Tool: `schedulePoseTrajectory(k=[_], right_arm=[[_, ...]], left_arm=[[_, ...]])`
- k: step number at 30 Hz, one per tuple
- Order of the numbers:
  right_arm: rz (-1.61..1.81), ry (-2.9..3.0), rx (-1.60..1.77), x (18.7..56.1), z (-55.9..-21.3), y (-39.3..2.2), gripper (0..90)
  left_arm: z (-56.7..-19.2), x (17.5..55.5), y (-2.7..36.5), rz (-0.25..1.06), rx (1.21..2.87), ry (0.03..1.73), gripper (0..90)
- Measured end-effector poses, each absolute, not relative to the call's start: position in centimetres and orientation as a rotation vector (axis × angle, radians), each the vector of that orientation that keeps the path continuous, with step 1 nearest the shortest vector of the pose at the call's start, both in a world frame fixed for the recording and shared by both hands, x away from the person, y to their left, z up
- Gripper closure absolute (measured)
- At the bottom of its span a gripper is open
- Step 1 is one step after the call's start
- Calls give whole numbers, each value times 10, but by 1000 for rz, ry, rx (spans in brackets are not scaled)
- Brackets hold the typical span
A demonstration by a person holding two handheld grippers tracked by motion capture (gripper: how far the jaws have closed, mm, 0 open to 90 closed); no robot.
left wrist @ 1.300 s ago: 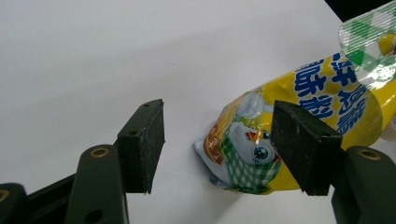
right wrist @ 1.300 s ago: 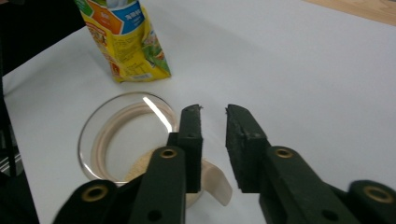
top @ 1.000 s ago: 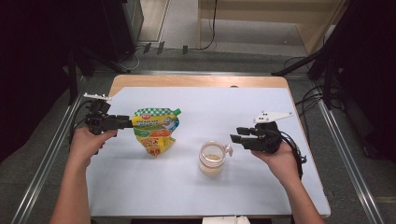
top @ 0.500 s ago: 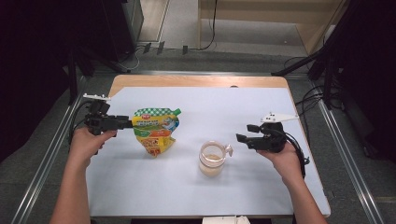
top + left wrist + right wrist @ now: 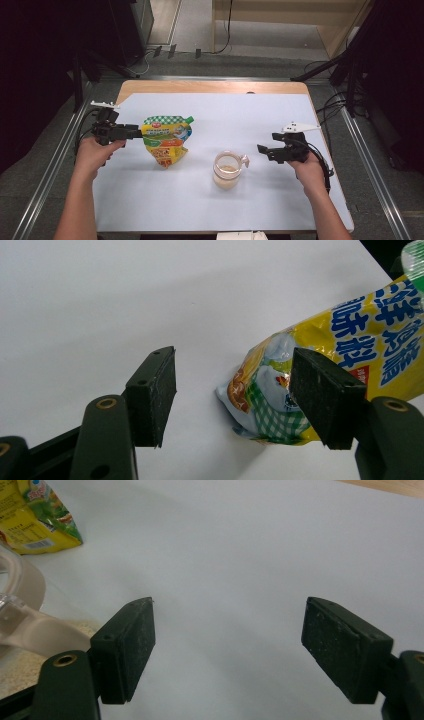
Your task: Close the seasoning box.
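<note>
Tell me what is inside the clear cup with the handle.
The clear cup holds a pale, beige, grainy-looking filling in its lower part. What lies beneath that surface is covered, and the cup's top is open.

Pouch (image 5: 167, 140) left of cup (image 5: 228, 170) (well apart).

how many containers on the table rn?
2. A yellow-green spout pouch lies left of centre, by the left claw. A clear cup with a handle stands right of centre, near the right claw. Nothing looks hidden.
</note>
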State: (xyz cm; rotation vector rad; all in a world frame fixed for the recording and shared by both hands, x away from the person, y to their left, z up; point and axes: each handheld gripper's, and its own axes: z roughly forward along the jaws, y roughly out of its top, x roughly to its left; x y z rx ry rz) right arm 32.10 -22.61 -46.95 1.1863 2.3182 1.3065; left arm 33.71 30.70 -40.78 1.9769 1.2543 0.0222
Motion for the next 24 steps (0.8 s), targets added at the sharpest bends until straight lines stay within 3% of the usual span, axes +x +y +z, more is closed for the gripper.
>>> schedulePoseTrajectory(k=[24], right_arm=[[1282,2328,1225,323,-474,-227,224]], left_arm=[[-412,338,311,3,1950,1284,350]])
